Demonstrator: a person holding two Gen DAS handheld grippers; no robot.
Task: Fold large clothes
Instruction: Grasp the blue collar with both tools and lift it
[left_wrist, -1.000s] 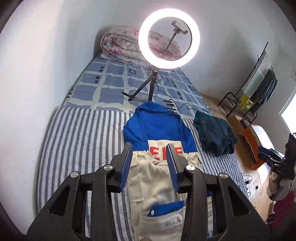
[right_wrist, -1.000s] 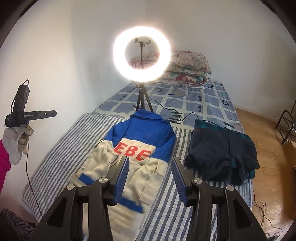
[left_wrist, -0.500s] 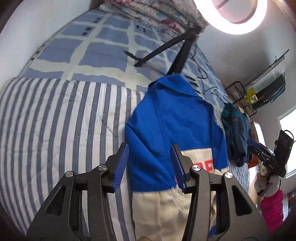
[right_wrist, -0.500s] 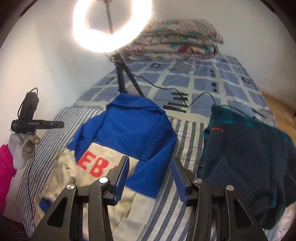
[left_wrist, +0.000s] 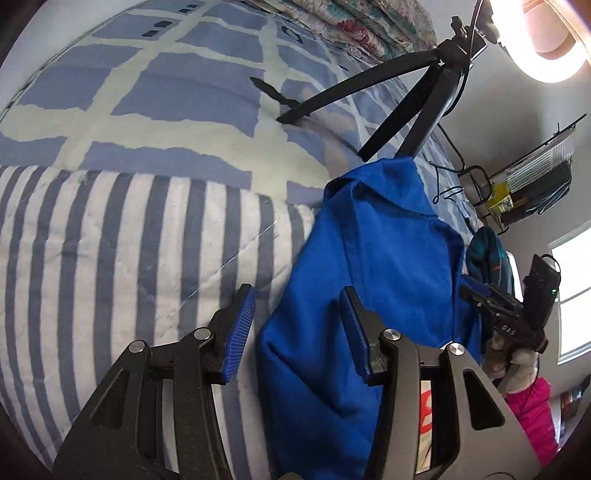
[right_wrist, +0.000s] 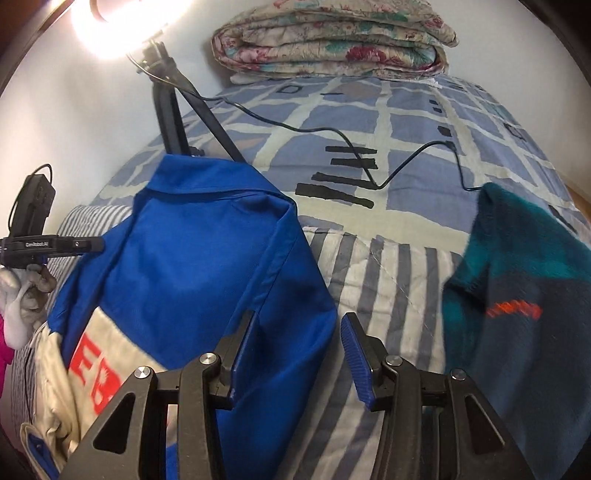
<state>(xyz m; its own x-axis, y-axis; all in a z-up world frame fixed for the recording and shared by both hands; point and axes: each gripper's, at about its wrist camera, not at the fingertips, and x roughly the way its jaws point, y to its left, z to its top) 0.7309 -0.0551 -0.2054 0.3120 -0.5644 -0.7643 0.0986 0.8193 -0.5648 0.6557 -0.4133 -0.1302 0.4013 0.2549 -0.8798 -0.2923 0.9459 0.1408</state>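
Since a second ago we have dropped both claws from a high look over the whole bed to close above the garment; the ring light (right_wrist: 122, 22), then whole in both views, is now cut to a bright arc at the top corner, and the jacket (left_wrist: 373, 280) fills the lower middle of each view; the left claw (left_wrist: 297, 334) stands a little wider than it did then, its jaws parted with nothing pressed between the pads, the blue shoulder edge of the jacket lying below the gap and the striped quilt (left_wrist: 122, 258) under the left pad; the right claw (right_wrist: 298, 354) shows the same spread as before, jaws apart and empty, its left pad over the jacket's other shoulder edge and its right pad over the striped quilt; the jacket lies flat, back side up, on the bed, its royal-blue upper part and collar (right_wrist: 207, 188) pointing toward the tripod (right_wrist: 173, 122), a cream lower part with red letters (right_wrist: 98, 373) nearer to us; the cloth is creased along the shoulder seams and puckered near the collar; a dark teal garment (right_wrist: 524, 295) lies beside it on the quilt, apart from it; in each view the other gloved hand (right_wrist: 22, 295) holding its claw shows at the edge.
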